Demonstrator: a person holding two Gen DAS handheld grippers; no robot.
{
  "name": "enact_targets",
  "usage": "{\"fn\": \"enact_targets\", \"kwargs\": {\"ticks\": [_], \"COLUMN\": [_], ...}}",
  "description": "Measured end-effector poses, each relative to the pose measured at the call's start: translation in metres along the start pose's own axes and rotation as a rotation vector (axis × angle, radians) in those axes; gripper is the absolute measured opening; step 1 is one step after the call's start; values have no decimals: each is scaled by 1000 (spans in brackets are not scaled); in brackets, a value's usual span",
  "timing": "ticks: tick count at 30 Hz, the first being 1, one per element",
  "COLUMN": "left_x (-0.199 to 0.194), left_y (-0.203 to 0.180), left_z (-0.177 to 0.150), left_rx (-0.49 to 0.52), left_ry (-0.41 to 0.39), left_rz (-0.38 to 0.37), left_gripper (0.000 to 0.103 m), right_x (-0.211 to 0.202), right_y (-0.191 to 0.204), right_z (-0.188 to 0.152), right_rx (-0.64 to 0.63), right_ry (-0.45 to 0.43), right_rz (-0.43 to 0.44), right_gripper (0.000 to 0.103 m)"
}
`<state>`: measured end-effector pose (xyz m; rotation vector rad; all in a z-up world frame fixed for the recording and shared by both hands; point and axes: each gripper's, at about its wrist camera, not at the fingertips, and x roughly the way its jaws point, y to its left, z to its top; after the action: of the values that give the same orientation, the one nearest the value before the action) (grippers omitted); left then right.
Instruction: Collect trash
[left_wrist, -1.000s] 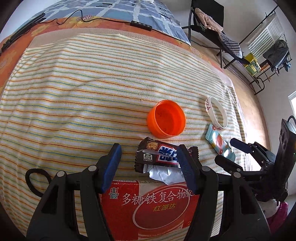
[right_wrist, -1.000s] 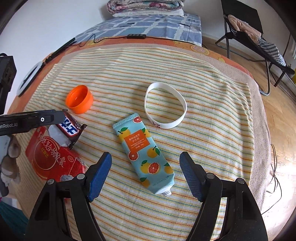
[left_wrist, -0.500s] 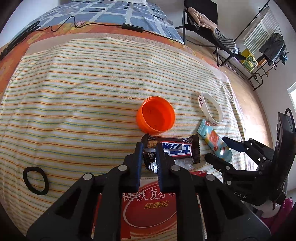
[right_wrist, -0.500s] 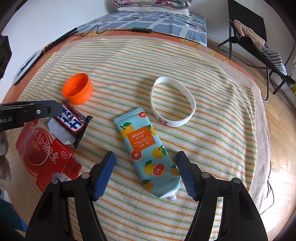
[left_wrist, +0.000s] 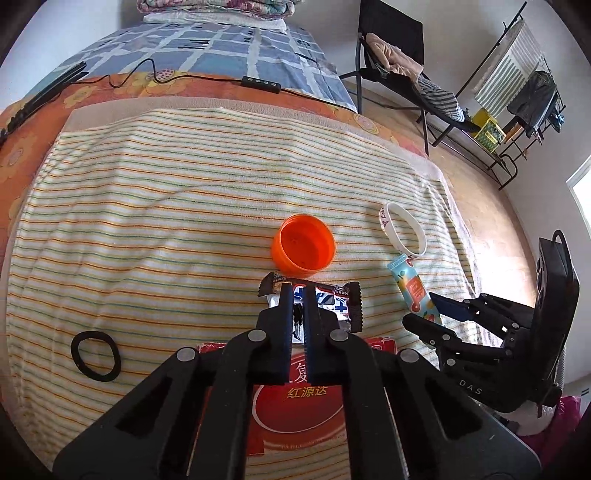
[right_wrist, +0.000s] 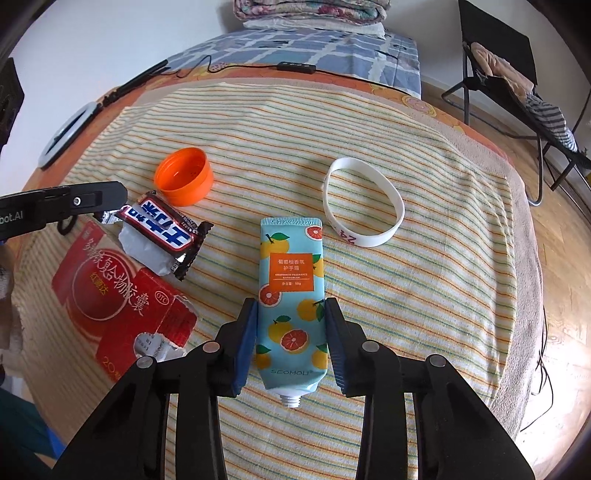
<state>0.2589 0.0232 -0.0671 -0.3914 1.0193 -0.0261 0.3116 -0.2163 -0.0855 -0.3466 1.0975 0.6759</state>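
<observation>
My left gripper (left_wrist: 300, 291) is shut on the torn edge of a dark candy wrapper (left_wrist: 338, 301), seen from the side in the right wrist view (right_wrist: 162, 229). The wrapper lies partly over a flattened red carton (right_wrist: 110, 291). My right gripper (right_wrist: 290, 314) has closed onto both sides of a capless blue hand-cream tube with orange fruit print (right_wrist: 290, 291), which lies on the striped towel (right_wrist: 424, 295). The tube also shows in the left wrist view (left_wrist: 412, 286).
An orange cap (right_wrist: 184, 181) lies open side up just beyond the wrapper. A white wristband (right_wrist: 364, 206) lies past the tube. A black hair tie (left_wrist: 96, 355) lies at the left. A cable with an inline controller (left_wrist: 260, 84) crosses the bed behind.
The left gripper closed on the wrapper's edge and pulled it slightly. The right gripper moved forward over the tube and narrowed from wide open until it holds the tube's sides.
</observation>
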Motion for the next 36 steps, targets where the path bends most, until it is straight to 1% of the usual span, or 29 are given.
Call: {"fn": "enact_targets", "kwargs": {"ticks": [5,12,19,21,23,25,26,27,28,29,36], "left_x": [-16,-44,-71,-75,-72,-62,-57,-52,-47,-44,-11], "left_y": [6,7,8,9,15,26,31,34,38,41,60], "left_z": [3,7,2,0,1,4,4,4,5,4,6], "left_rx": [-25,-3,14,28,12,-39,-56,-64,-72,-77,-131], "left_ry": [-28,-84,-124,-131,-119,-63,-39,-19,-8,-7,89], "left_rz": [-12,-2,6,23,31,22,21,35,61,75,66], "left_gripper": [1,1,1,1,1,10,30,60,71,76,76], "right_x": [-8,-24,-40,-45,-49,-52,-53,-54,-55,-56,-57], "right_y": [-1,3,12,16,21,24,24,25,26,27,26], "right_z": [-2,-1,-3,-3,-5,-6,-7,-8,-9,-9,-12], "right_rx": [18,20,16,7,-10,-13,-12,-10,-10,-11,-11], "right_ry": [-19,-52,-79,-84,-89,-95,-97,-99,-99,-98,-99], "right_rz": [10,27,42,47,42,45,50,53,56,58,64], "right_gripper": [34,34,34,34,34,34,34,34,34,34,34]}}
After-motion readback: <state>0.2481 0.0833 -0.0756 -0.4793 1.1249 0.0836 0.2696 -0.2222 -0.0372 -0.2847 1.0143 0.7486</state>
